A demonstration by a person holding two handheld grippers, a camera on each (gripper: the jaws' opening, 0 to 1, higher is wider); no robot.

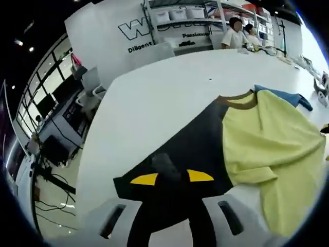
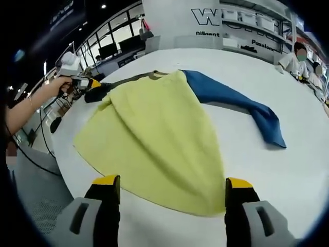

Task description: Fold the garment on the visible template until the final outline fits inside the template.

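A garment with a yellow-green body (image 2: 154, 139), a brown collar (image 1: 239, 100), a blue sleeve (image 2: 236, 103) and a dark sleeve (image 1: 185, 139) lies spread on the white table (image 1: 154, 98). My left gripper (image 1: 172, 177) is down at the dark sleeve's end. Its yellow tips stand a short way apart, with dark cloth bunched between them. That gripper (image 2: 88, 82) also appears at the table's left edge in the right gripper view, held by a person's hand (image 2: 56, 85). My right gripper (image 2: 172, 182) hangs open over the body's near hem, holding nothing.
The table's edge (image 1: 97, 149) drops off to the left, towards chairs (image 1: 90, 82) and desks. Two people (image 1: 239, 33) sit at the far end of the table. Shelves with boxes (image 1: 180, 15) stand behind them. Small items (image 1: 321, 87) lie at the far right.
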